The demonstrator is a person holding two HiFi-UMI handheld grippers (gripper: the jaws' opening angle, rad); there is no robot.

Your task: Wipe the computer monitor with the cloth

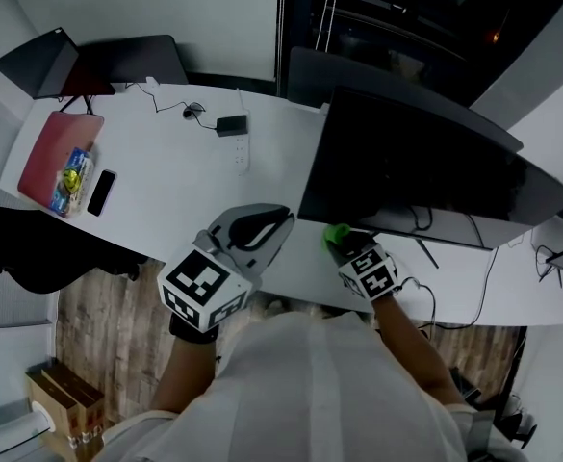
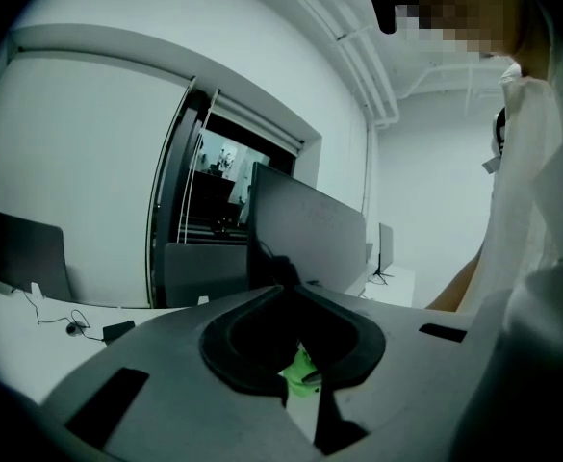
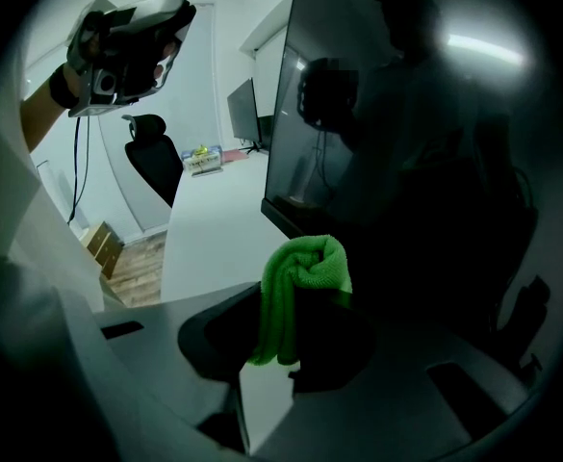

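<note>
Left tongs (image 1: 279,221) are shut and empty near the worktop's (image 1: 166,162) front edge. Right tongs (image 1: 342,244) pinch the bunched cloth (image 1: 336,233) just beside the monitor's (image 1: 406,171) lower corner. It looks soft, light and floppy, so grip its gathered middle.

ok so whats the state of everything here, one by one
monitor, upright on the desk, screen dark
green cloth, bunched up, clamped between the right gripper's jaws
right gripper, shut on the green cloth, near the monitor's lower left corner
left gripper, shut, empty, raised in the air
phone, flat on the desk, screen dark
</note>
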